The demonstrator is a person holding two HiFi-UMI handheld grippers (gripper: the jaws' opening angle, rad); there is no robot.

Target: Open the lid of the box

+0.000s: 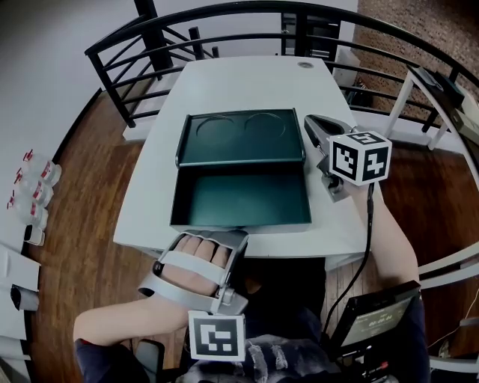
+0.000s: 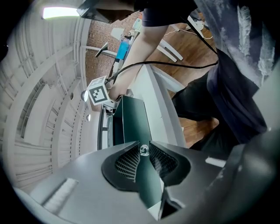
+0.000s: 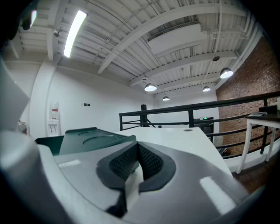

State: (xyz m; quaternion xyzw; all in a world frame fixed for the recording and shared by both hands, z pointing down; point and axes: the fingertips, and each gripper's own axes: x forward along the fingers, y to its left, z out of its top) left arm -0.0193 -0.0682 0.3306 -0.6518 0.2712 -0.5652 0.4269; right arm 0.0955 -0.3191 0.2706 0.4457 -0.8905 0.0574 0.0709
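A dark green box stands on the white table with its inside showing. Its lid, marked with two round dents, is swung back behind it. My left gripper is at the box's near wall. In the left gripper view its jaws are closed on a small shiny knob on that box. My right gripper rests on the table just right of the lid, apart from it. It is shut with nothing between its pads, and the lid shows at its left.
A black railing curves round the far side of the table. A dark screen sits at the lower right by the person's arm, with a cable running up to the right gripper. Several bottles stand on the wooden floor at the left.
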